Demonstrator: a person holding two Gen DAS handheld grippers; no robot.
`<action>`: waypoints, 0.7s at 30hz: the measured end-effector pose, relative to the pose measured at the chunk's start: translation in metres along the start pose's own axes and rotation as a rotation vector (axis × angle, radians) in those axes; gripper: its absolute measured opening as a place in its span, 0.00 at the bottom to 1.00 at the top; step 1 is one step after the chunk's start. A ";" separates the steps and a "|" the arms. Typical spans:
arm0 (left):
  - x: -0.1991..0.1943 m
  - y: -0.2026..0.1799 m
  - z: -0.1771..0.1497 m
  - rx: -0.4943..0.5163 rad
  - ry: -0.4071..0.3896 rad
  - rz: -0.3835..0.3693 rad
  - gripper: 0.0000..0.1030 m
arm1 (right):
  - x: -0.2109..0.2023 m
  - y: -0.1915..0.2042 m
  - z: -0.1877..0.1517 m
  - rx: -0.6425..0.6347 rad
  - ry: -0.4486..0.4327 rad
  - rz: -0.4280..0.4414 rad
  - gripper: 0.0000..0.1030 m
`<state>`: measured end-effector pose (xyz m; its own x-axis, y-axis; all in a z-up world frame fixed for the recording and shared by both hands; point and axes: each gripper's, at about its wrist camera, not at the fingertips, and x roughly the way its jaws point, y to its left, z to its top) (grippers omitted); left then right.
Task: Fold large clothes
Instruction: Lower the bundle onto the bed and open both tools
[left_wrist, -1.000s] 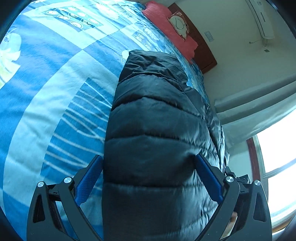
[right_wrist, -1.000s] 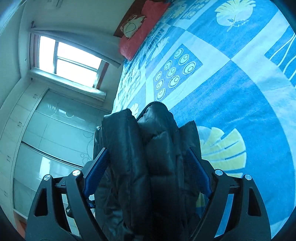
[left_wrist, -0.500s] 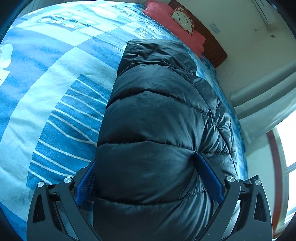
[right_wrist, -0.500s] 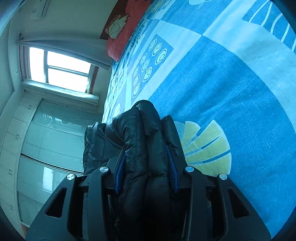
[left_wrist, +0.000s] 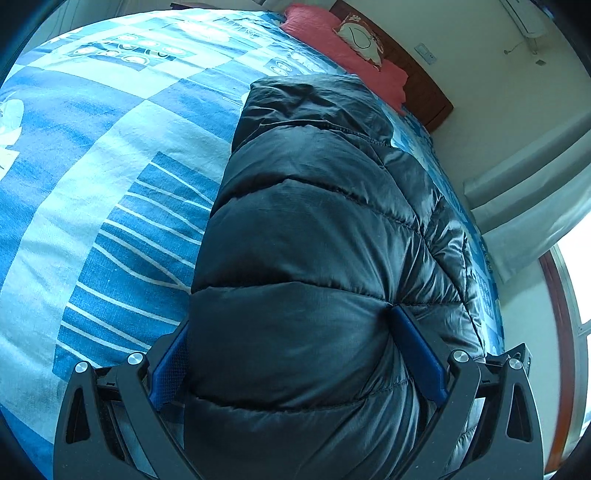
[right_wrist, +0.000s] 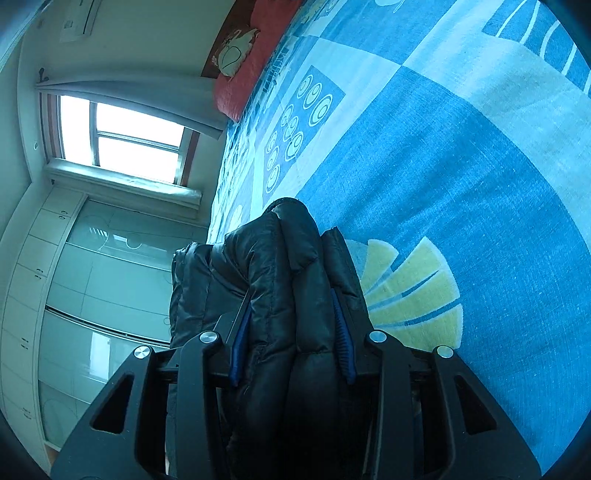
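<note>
A bed (left_wrist: 110, 192) is covered by a blue patterned sheet, with a red pillow (right_wrist: 251, 55) laid against a wooden headboard (left_wrist: 424, 85). Daylight is admitted through a curtained window (right_wrist: 125, 140) beside pale wardrobes (right_wrist: 74, 295).

Each hand-held gripper (left_wrist: 288, 354) (right_wrist: 291, 328): black angular frame, silver screws, blue ribbed finger pads (left_wrist: 417, 350).

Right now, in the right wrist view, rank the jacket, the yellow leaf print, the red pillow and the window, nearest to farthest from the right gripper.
1. Jacket, clamped in the right gripper.
2. Yellow leaf print, just right on the bedspread.
3. Red pillow, at the bed's far end, top.
4. Window, upper left, seemingly beyond the bed.
</note>
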<state>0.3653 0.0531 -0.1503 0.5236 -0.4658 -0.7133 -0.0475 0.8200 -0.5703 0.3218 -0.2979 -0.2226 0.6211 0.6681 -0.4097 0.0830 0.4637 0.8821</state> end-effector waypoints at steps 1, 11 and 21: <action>-0.001 0.000 0.001 -0.002 0.002 -0.002 0.95 | -0.001 0.000 0.000 0.004 -0.002 0.003 0.37; -0.011 0.012 0.011 -0.026 0.031 -0.052 0.96 | -0.022 0.000 -0.005 0.033 -0.033 0.016 0.56; -0.058 0.005 0.004 0.033 -0.077 0.060 0.95 | -0.058 0.001 -0.023 0.041 -0.074 -0.014 0.65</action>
<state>0.3377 0.0859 -0.1103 0.5842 -0.3900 -0.7117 -0.0529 0.8568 -0.5129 0.2680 -0.3231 -0.2035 0.6755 0.6159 -0.4054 0.1236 0.4475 0.8857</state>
